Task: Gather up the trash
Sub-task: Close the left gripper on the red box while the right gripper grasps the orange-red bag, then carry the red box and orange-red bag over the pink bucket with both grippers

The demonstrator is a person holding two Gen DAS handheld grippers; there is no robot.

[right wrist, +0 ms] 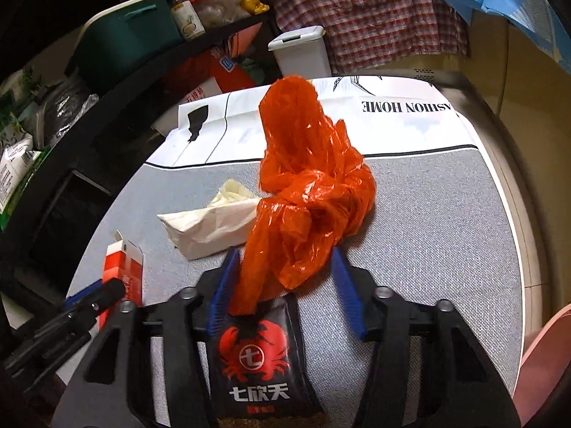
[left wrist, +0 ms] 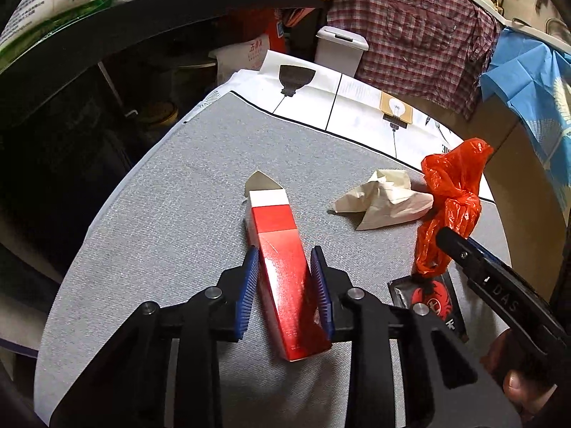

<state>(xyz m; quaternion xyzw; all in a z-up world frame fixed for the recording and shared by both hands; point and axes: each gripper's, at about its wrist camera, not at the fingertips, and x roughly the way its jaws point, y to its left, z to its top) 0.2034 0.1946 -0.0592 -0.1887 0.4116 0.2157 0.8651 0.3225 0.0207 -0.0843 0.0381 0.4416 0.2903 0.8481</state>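
Red box lies on the grey table, pinched between the left gripper pads. It could slip sideways.

Orange bag sits between the right gripper spread fingers, unpinched; thin plastic may slide out.

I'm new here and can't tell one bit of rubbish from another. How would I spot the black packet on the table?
Start from the grey table mat. At its near edge, below the crumpled orange plastic bag, lies the black packet, flat between the right tongs. It alone is dark, with a red crab emblem and white characters; the carton is red and white and the paper wad is cream.
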